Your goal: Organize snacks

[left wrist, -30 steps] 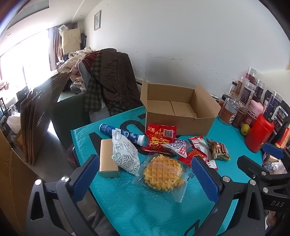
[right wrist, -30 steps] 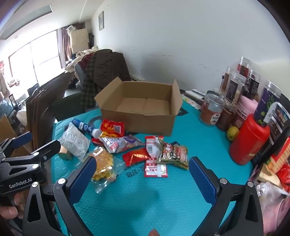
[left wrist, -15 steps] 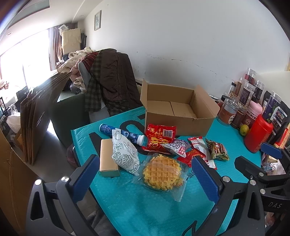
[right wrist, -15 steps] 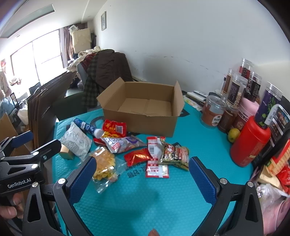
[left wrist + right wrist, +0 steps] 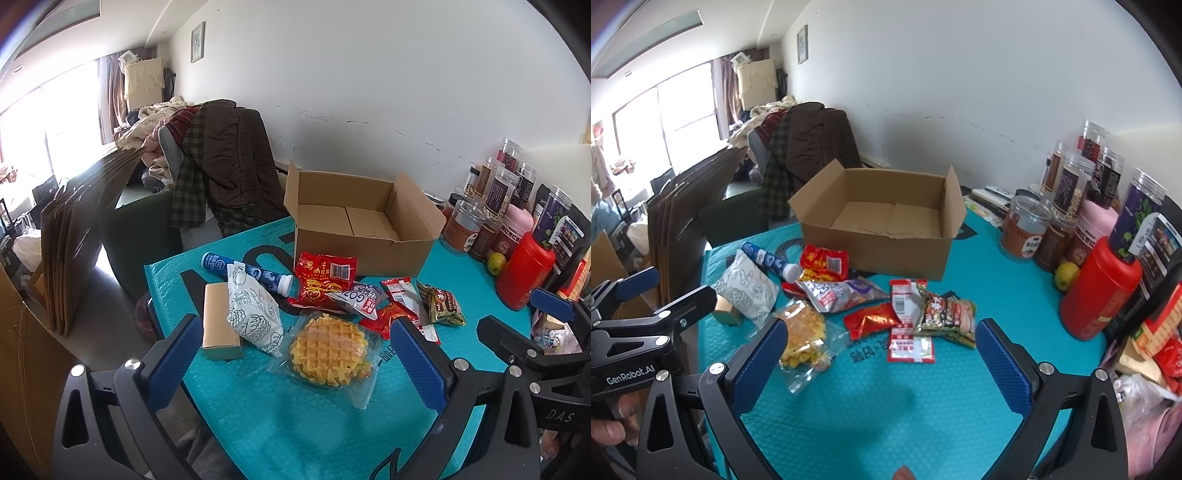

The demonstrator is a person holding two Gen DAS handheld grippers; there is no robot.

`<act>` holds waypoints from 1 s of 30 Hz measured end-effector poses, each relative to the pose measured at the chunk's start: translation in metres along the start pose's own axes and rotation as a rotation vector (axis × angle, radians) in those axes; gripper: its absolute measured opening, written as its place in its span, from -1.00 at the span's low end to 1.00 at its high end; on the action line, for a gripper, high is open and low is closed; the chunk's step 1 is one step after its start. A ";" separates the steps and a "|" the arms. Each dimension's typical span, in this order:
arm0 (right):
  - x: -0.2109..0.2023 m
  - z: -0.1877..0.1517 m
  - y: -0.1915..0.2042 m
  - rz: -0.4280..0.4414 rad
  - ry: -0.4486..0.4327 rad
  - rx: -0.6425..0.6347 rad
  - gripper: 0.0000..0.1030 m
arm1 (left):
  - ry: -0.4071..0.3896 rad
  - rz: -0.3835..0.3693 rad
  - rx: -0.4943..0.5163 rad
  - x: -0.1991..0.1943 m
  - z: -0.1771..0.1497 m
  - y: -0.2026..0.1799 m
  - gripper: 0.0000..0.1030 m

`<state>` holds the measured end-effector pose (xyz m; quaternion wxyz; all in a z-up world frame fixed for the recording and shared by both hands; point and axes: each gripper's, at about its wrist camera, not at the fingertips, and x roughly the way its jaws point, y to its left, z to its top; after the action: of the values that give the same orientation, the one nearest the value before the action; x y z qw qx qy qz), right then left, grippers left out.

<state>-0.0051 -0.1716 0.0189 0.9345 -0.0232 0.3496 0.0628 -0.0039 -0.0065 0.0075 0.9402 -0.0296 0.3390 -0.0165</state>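
Observation:
An open, empty cardboard box (image 5: 364,236) (image 5: 886,236) stands at the back of the teal table (image 5: 314,424). Snacks lie in front of it: a wrapped waffle (image 5: 327,354) (image 5: 803,338), a white patterned pouch (image 5: 253,310) (image 5: 746,288), a small tan box (image 5: 219,321), a blue tube (image 5: 251,273) (image 5: 772,260), a red packet (image 5: 323,280) (image 5: 825,264) and several small packets (image 5: 923,310). My left gripper (image 5: 301,363) is open and empty above the waffle. My right gripper (image 5: 879,365) is open and empty, hovering before the small packets.
Jars and a red canister (image 5: 1099,291) (image 5: 524,273) crowd the table's right side, with a lime (image 5: 1065,275) beside them. A chair piled with coats (image 5: 221,166) stands behind the table's left corner. Flat cardboard sheets (image 5: 74,229) lean at the left.
Both views have shifted slightly; the grippers hover with little movement. Nothing on the table has moved.

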 end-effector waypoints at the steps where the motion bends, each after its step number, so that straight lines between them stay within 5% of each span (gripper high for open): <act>1: 0.000 0.000 0.000 0.001 0.000 0.000 1.00 | -0.001 0.003 0.001 0.000 0.000 0.000 1.00; 30: 0.000 -0.001 0.000 0.003 0.001 0.000 1.00 | 0.006 -0.014 0.008 -0.001 -0.001 -0.003 1.00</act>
<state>-0.0054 -0.1715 0.0184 0.9342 -0.0229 0.3501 0.0641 -0.0053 -0.0097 0.0076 0.9391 -0.0283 0.3415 -0.0247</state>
